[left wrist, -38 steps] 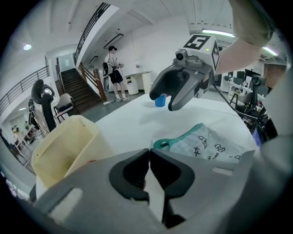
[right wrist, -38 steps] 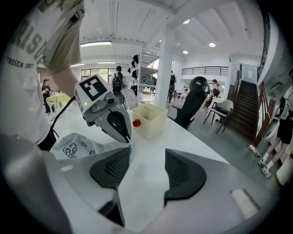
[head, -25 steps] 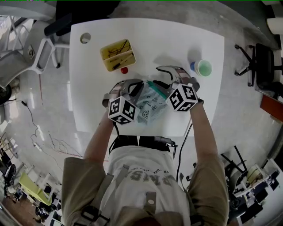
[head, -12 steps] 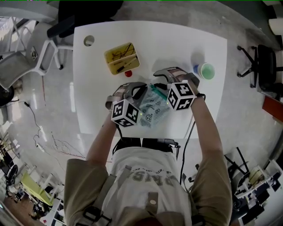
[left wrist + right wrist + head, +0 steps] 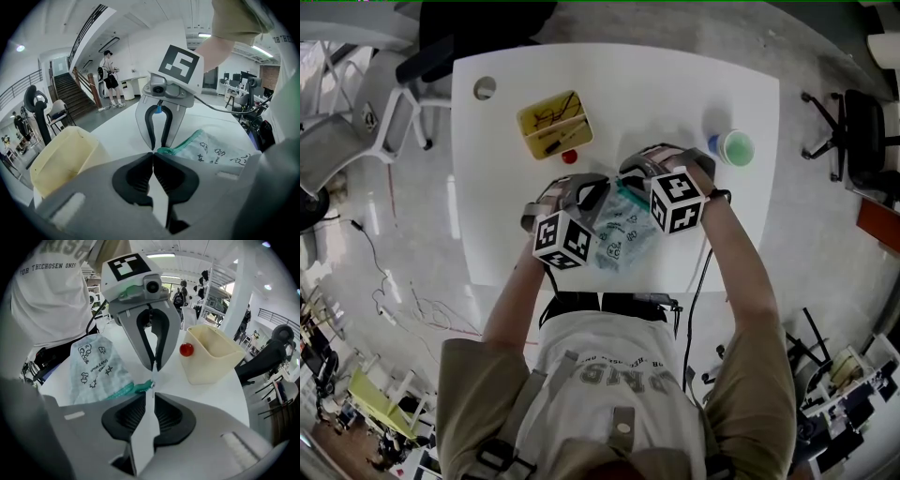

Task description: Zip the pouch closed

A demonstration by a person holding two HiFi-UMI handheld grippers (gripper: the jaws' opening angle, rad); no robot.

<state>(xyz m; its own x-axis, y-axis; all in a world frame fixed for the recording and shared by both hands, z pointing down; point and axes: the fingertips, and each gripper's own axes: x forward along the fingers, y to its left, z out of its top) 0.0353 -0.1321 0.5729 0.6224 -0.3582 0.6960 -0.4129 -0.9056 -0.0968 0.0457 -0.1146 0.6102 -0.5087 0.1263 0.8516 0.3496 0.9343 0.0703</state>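
Just behind pouch (image 5: 619,234), yellow tray (image 5: 527,131), red ball (image 5: 569,157) beside it, green cup (image 5: 735,147)

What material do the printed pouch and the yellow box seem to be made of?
The white printed pouch with the green zipper looks like soft matte fabric: it creases and sags. The pale yellow open box looks like rigid moulded plastic, with smooth thin walls, perhaps slightly glossy.

Table (image 5: 666,89): wide bare stretch along far edge and through centre, open passage. Yellow tray (image 5: 554,123) blocks toward far left corner; red ball (image 5: 569,157) just beside its near side. Green cup (image 5: 735,147) near right edge. Pouch (image 5: 617,239) fills middle of near edge. Left edge strip free.
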